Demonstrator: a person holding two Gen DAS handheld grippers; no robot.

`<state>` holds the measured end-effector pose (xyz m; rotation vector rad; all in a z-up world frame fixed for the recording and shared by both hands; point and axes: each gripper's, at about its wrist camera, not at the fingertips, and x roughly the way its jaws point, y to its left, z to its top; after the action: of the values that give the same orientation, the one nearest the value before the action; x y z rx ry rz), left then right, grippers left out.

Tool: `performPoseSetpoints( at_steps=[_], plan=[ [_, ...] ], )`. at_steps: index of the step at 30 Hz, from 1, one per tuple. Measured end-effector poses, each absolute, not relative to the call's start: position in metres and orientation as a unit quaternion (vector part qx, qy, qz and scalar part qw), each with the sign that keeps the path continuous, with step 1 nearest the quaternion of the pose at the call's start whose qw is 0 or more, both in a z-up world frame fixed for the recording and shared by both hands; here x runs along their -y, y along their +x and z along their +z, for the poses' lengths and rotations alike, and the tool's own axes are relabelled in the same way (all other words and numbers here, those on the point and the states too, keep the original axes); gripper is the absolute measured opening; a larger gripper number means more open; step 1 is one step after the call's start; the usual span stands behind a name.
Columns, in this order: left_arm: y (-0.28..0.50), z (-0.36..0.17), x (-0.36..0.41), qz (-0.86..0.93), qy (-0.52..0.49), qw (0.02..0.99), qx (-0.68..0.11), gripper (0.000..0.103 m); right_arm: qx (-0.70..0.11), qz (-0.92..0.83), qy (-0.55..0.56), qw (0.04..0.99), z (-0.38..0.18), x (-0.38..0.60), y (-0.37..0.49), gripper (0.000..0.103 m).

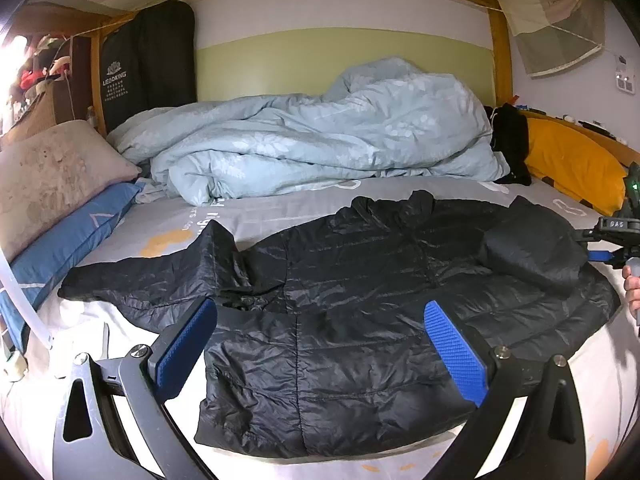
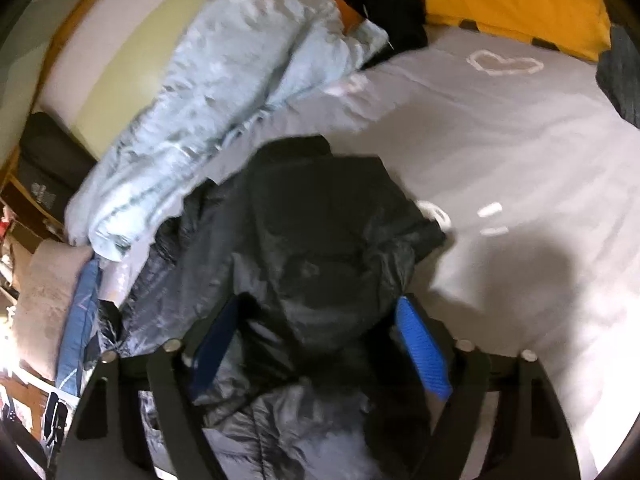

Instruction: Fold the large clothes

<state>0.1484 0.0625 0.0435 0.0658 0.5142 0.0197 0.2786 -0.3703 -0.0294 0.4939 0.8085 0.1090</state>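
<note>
A black quilted puffer jacket [image 1: 340, 312] lies spread on the grey bedsheet [image 1: 280, 208], one sleeve stretched out to the left, the right sleeve folded in over the body. My left gripper [image 1: 320, 340] is open and empty above the jacket's lower hem. My right gripper [image 2: 316, 344] is open, its blue pads [image 2: 422, 348] on either side of the folded right sleeve [image 2: 332, 240], holding nothing. It also shows at the right edge of the left wrist view [image 1: 616, 236]. The right wrist view is blurred by motion.
A crumpled light blue duvet [image 1: 320, 128] lies along the back wall. Beige and blue pillows [image 1: 52, 200] lie at the left, a yellow pillow [image 1: 572, 164] and dark clothes [image 1: 508, 140] at the right. The wooden bed frame [image 1: 500, 52] surrounds the bed.
</note>
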Motion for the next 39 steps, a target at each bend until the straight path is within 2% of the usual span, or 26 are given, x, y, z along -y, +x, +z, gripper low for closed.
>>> performPoseSetpoints(
  at_steps=[1,2,3,5,12,15,16,19,23,27,29,31,33,36,39],
  plan=[
    [0.148,0.044,-0.062,0.009,0.031,0.966,-0.255,0.103,-0.387,0.057,0.223,0.893,-0.028,0.365,0.278,0.039],
    [0.148,0.043,-0.061,0.007,0.029,0.966,-0.256,0.103,-0.387,0.059,0.216,0.894,-0.028,0.362,0.279,0.017],
    [0.147,0.043,-0.061,0.006,0.029,0.966,-0.257,0.103,-0.383,0.064,0.202,0.899,-0.026,0.356,0.277,0.011],
    [0.145,0.043,-0.057,0.003,0.034,0.966,-0.255,0.103,-0.362,0.066,0.178,0.913,-0.021,0.347,0.271,0.007],
    [0.134,0.046,-0.037,-0.006,0.064,0.971,-0.232,0.102,-0.31,0.151,0.102,0.933,0.011,0.294,0.241,0.006],
    [0.132,0.045,-0.031,-0.022,0.061,0.97,-0.235,0.1,-0.32,0.217,0.084,0.918,0.008,0.265,0.23,0.006],
    [0.132,0.045,-0.03,-0.026,0.06,0.969,-0.238,0.097,-0.324,0.235,0.065,0.914,0.004,0.25,0.225,0.006],
    [0.133,0.042,-0.026,-0.043,0.056,0.966,-0.248,0.077,-0.349,0.284,-0.006,0.893,-0.012,0.207,0.214,0.006],
    [0.136,0.036,-0.026,-0.047,0.045,0.962,-0.265,0.072,-0.387,0.332,-0.055,0.859,-0.039,0.172,0.204,0.007],
    [0.139,0.034,-0.03,-0.039,0.036,0.961,-0.272,0.069,-0.387,0.342,-0.097,0.85,-0.049,0.154,0.189,0.009],
    [0.141,0.034,-0.034,-0.037,0.025,0.96,-0.275,0.068,-0.386,0.347,-0.105,0.849,-0.047,0.151,0.186,0.017],
    [0.141,0.034,-0.037,-0.041,0.018,0.96,-0.277,0.068,-0.374,0.337,-0.105,0.858,-0.038,0.153,0.183,0.041],
    [0.14,0.034,-0.035,-0.043,0.023,0.96,-0.275,0.067,-0.357,0.323,-0.096,0.871,-0.026,0.165,0.182,0.045],
    [0.136,0.033,-0.028,-0.047,0.044,0.962,-0.266,0.067,-0.341,0.283,-0.07,0.894,-0.005,0.184,0.186,0.061],
    [0.133,0.031,-0.018,-0.058,0.065,0.961,-0.263,0.067,-0.327,0.218,-0.038,0.919,0.016,0.21,0.195,0.07]
  ],
)
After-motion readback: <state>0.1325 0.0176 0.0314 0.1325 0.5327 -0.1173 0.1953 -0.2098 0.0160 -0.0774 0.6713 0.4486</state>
